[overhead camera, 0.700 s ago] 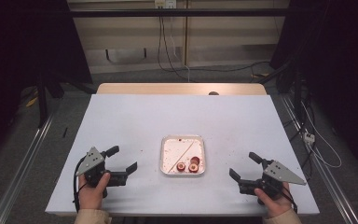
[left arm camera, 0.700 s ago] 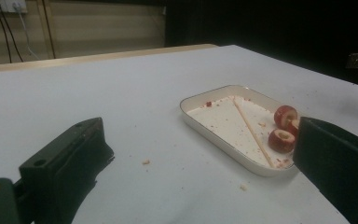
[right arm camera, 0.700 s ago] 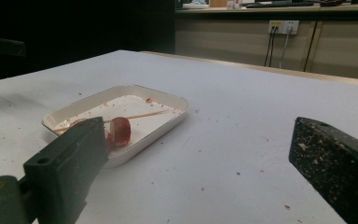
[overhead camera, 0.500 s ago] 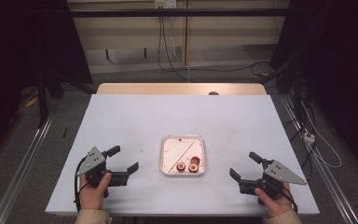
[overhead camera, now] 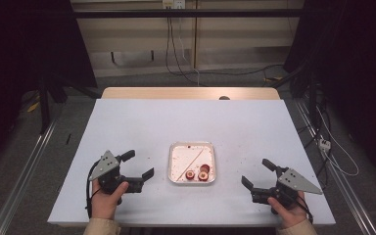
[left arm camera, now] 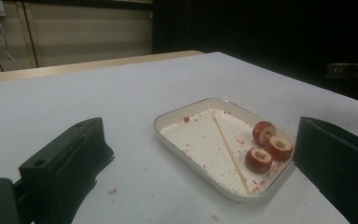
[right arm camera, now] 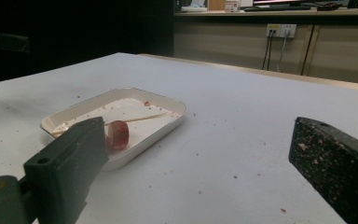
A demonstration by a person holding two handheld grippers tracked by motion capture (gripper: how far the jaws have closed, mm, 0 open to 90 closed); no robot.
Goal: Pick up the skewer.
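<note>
A white rectangular tray (overhead camera: 176,151) lies near the table's front middle. It holds three hollowed red fruit pieces (overhead camera: 198,173) in its near right corner and a thin wooden skewer (overhead camera: 191,159) lying diagonally. My left gripper (overhead camera: 139,163) rests left of the tray, open and holding nothing. My right gripper (overhead camera: 255,172) rests right of the tray, also open and holding nothing. In the left gripper view the fruit pieces (left arm camera: 263,132) and skewer (left arm camera: 228,151) lie in the tray (left arm camera: 168,139) ahead. The right gripper view has one fruit piece (right arm camera: 118,134) in the tray (right arm camera: 135,92), partly behind the left jaw.
The white table top (overhead camera: 186,122) carries small red crumbs around the tray. A wooden strip (overhead camera: 191,93) runs along the far edge. Cables and dark stands lie on the floor beyond and to the right (overhead camera: 323,142).
</note>
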